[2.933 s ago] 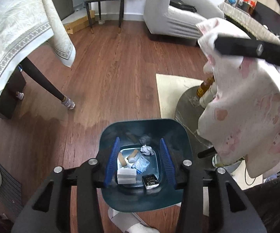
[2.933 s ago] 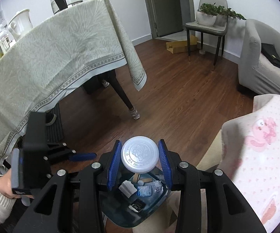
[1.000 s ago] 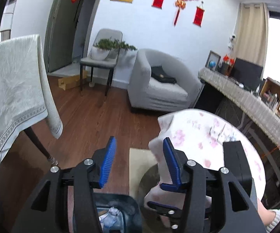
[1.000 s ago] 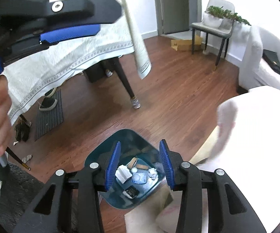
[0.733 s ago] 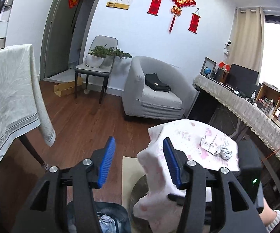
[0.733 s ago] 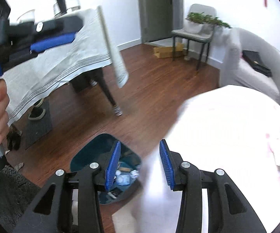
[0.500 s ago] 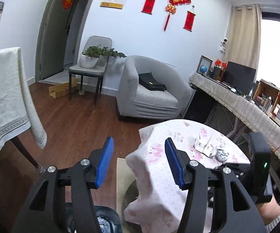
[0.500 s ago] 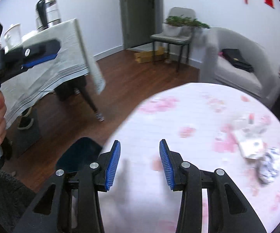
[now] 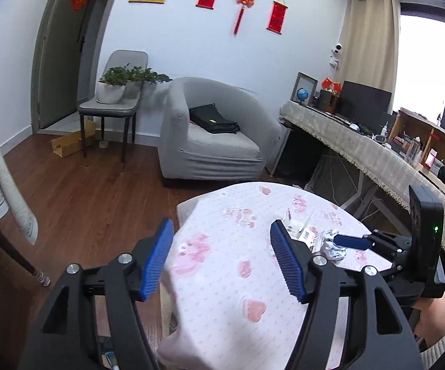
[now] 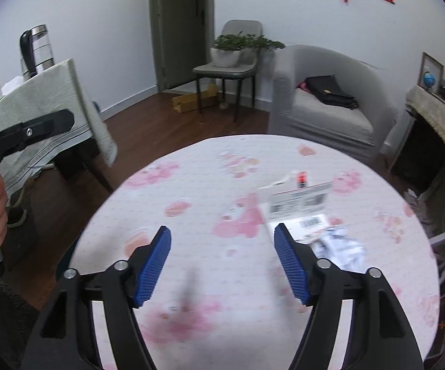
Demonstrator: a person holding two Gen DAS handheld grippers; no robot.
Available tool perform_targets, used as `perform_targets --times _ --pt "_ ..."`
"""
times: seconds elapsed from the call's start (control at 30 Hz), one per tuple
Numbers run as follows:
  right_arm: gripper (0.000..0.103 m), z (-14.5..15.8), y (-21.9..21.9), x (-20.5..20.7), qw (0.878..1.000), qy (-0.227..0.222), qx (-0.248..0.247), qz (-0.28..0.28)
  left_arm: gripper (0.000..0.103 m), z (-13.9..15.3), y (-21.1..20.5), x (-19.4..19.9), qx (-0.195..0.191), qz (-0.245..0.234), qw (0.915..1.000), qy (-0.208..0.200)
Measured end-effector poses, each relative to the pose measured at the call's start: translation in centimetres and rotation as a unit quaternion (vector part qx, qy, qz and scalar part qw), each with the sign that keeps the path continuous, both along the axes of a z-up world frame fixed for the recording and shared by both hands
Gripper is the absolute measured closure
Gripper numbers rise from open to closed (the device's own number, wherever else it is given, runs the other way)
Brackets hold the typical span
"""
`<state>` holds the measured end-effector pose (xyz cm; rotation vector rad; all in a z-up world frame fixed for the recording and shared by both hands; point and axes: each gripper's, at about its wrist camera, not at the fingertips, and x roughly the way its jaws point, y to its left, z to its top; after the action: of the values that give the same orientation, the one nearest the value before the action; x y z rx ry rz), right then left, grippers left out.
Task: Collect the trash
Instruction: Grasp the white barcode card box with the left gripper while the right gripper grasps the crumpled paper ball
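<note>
A round table with a pink-flowered cloth (image 10: 222, 191) fills the lower part of the right wrist view and shows in the left wrist view (image 9: 231, 246). On its right side lie white packaging with barcodes (image 10: 299, 200) and a crumpled foil wrapper (image 10: 341, 246); the wrapper also shows in the left wrist view (image 9: 332, 248). My right gripper (image 10: 222, 259) is open and empty above the cloth, left of that trash. My left gripper (image 9: 219, 259) is open and empty over the table's near edge. The right gripper (image 9: 355, 242) reaches toward the wrapper in the left wrist view.
A grey armchair (image 9: 210, 135) with a black bag stands behind the table. A chair with a potted plant (image 9: 111, 98) is by the door. A cloth-covered dining table (image 10: 37, 117) is on the left, a long sideboard (image 9: 376, 157) on the right. Wood floor lies between.
The right gripper dropped a white lid into the blue bin. Both grippers then rose from the bin and swung up over the flowered table; the bin has left both views.
</note>
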<state>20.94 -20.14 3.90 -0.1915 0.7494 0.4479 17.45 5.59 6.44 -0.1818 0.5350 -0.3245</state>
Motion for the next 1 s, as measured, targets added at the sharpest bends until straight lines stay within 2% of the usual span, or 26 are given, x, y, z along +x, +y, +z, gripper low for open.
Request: perform_targets --times 0.33,0.57,0.8,0.9,0.93,0.97,1.0 --pt "0.022 -0.3 -4.8 2.4 0.999 0.003 -0.013 -0.044 0.034 -0.7 -4.5 3.5 0.007 -0.030 0.9994 0.014" --pt "0.022 -1.4 -6.3 3.7 0.999 0.021 -0.024 -0.037 0.034 -1.4 -7.4 5.7 0.011 -0.055 0.9980 0.031" --pt "0.022 -3.4 -7.2 4.5 0.998 0.058 -0.032 -0.021 0.036 -2.6 -10.2 7.3 0.014 -0.086 0.9951 0.047" --pt "0.022 -4.1 -7.2 4.7 0.997 0.059 -0.036 -0.020 0.037 -3.4 -11.3 7.9 0.017 -0.099 0.9933 0.059" --pt "0.028 -4.2 -7.2 4.9 0.997 0.059 -0.035 -0.020 0.037 -3.6 -11.6 8.0 0.017 -0.102 0.9927 0.062" --pt "0.038 -4.4 -7.2 5.1 0.997 0.063 -0.036 -0.022 0.037 -3.9 -12.0 8.3 0.016 -0.107 0.9918 0.068" --pt "0.039 -4.4 -7.2 5.0 0.997 0.063 -0.033 -0.021 0.037 -4.1 -12.4 8.5 0.016 -0.113 0.9908 0.073"
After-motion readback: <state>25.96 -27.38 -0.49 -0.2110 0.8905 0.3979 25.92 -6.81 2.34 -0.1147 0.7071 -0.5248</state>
